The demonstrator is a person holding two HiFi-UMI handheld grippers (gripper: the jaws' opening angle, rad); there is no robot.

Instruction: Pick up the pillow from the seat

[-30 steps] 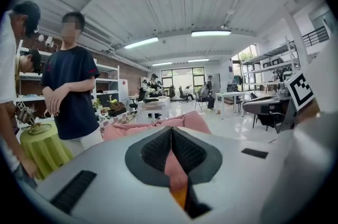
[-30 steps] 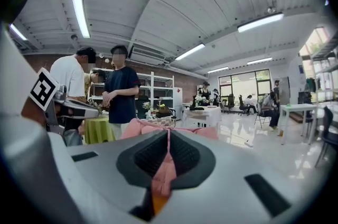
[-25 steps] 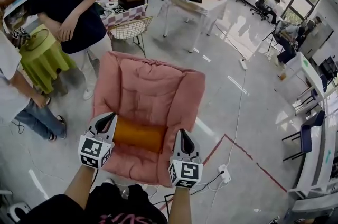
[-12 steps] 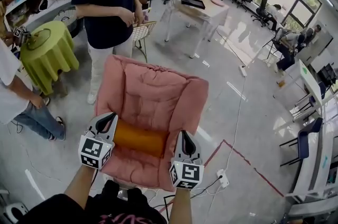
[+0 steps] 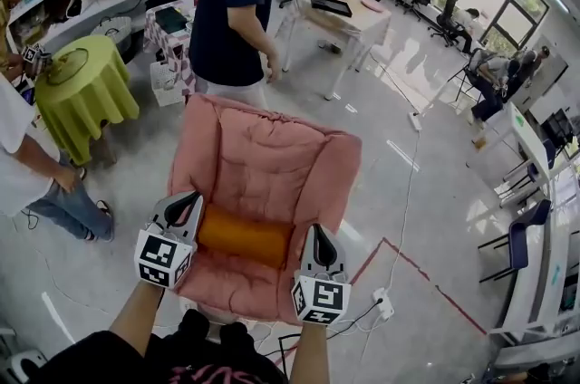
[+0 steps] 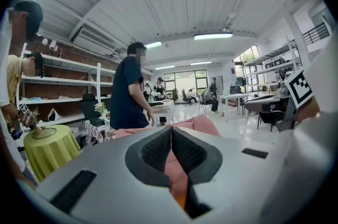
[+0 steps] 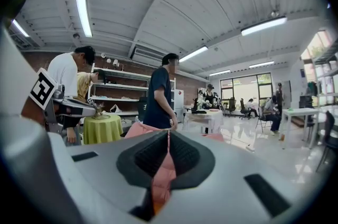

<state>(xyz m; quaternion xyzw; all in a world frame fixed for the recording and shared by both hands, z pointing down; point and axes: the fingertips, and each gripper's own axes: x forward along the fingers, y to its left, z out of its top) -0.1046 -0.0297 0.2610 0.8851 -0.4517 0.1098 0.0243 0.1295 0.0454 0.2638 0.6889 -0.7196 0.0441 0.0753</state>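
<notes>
Bright open office, glossy floor (image 5: 417, 192), green table (image 5: 82, 92) far left. Since a second ago: bystander (image 5: 231, 11) in dark shirt gone from beside the green table to right behind the armchair (image 5: 263, 147); slight view shift; both tools and pillow in much the same spot over the seat (image 5: 237, 283), no clear lift seen yet. Next, left gripper (image 5: 188, 201): closed completely, pads meeting, nothing pinched, side apparently pressed against the pillow's left end. Pillow (image 5: 243, 235): orange bolster, short and plump, smooth cover, lying crosswise at the seat's front, filling the gap between the two tools, looks soft and a little squeezed. Then right gripper (image 5: 314, 233): closed too, empty, against the pillow's right end. Probably mid-pickup, clamped endwise between the two closed tools rather than inside any jaw; off the cushion or not, cannot tell. Slip risk with any easing of the squeeze.
</notes>
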